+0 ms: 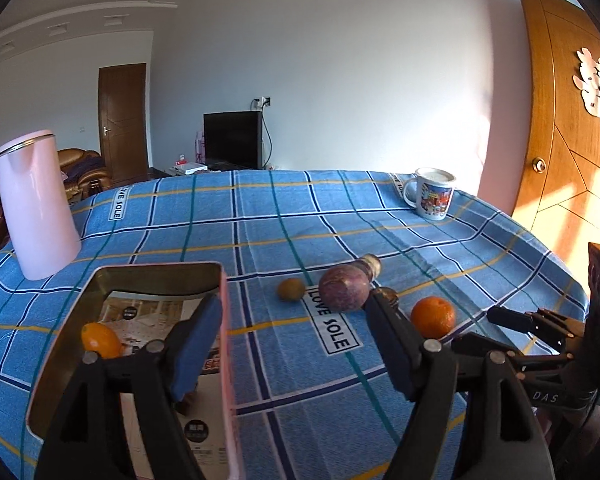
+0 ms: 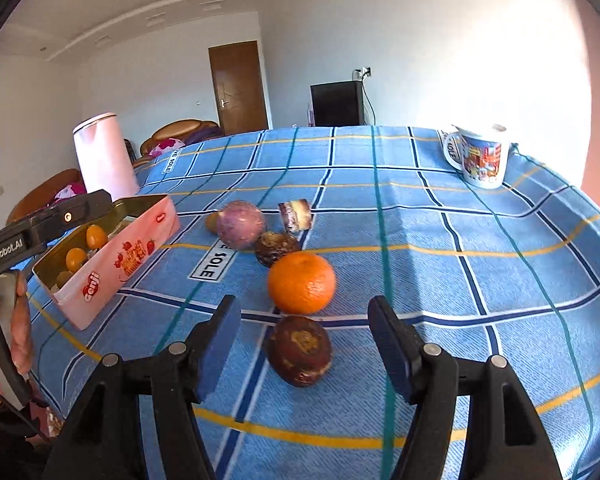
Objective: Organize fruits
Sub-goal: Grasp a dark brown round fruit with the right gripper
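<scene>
On the blue checked cloth [image 2: 440, 280] a dark brown fruit [image 2: 300, 350] lies between the fingers of my right gripper [image 2: 305, 314], which is open; the pads stand clear of it. Just beyond it are an orange [image 2: 302, 282], another dark fruit [image 2: 276, 248], a purple round fruit [image 2: 240, 224] and a cut piece [image 2: 296, 214]. My left gripper [image 1: 294, 320] is open and empty, its left finger over the pink tin [image 1: 225, 320]. The tin holds a small orange fruit [image 1: 100, 340]. A small greenish fruit [image 1: 290, 300], the purple fruit [image 1: 344, 288] and the orange [image 1: 434, 317] lie ahead.
A pink jug [image 1: 40, 208] stands at the far left behind the tin. A printed mug [image 1: 434, 194] stands at the far right corner. The table edge falls away on the right toward a wooden door [image 1: 572, 120]. A hand [image 2: 4, 320] holds the left gripper's handle.
</scene>
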Available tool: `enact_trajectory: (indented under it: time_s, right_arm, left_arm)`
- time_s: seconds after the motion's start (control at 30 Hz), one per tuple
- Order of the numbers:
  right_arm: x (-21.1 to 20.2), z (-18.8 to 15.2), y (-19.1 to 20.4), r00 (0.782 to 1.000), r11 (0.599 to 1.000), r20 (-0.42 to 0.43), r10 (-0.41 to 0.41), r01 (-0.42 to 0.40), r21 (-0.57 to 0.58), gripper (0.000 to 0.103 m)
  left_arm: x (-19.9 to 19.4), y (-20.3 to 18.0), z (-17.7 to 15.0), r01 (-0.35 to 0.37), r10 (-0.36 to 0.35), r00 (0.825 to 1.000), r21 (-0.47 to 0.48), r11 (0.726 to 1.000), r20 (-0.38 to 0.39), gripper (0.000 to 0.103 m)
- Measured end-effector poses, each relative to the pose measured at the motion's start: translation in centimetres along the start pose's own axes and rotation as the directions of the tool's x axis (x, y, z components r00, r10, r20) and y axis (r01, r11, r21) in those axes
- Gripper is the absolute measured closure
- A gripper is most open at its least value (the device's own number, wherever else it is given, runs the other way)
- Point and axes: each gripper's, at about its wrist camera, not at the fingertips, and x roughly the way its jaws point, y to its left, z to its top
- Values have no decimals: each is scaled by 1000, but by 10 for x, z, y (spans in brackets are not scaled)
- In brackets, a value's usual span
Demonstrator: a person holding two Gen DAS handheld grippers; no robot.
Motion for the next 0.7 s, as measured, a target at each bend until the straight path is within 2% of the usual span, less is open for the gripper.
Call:
enact_trajectory:
  time_s: [0.2, 0.23, 0.3, 0.33, 0.4, 0.43, 0.57, 0.7]
  right_arm:
    - [9, -6, -5, 995, 996, -49, 88, -87, 23, 36]
    - [13, -7, -3, 994, 996, -61, 86, -85, 25, 39]
    - [19, -10, -5, 991, 995, -86, 98, -96, 38, 53]
    - [20, -11, -8, 991, 994, -92, 99, -95, 46, 54]
    - [17, -12, -9, 992, 995, -83, 94, -91, 45, 64]
    - [16, -11, -10, 992, 995, -77, 95, -92, 47, 64]
    - [3, -6, -20, 999, 997, -9, 43, -42, 69, 64]
    - [-4, 1, -33, 994, 993, 41, -97, 94, 74, 64]
  left_arm:
    - [16, -24, -2, 44, -41, 998, 49, 998, -56, 26]
    - [18, -28, -2, 50, -47, 997, 57, 997, -61, 26]
    - [22, -34, -3, 58, -53, 996, 70, 996, -68, 26]
    - [24, -36, -2, 63, -58, 996, 75, 995, -73, 26]
    - [29, -43, -3, 76, -70, 994, 80, 994, -85, 26]
    - [31, -46, -3, 87, -79, 993, 82, 993, -91, 26]
    - [40, -60, -3, 121, -110, 988, 101, 988, -109, 26]
    - [52, -77, -3, 158, -141, 980, 115, 981, -138, 27]
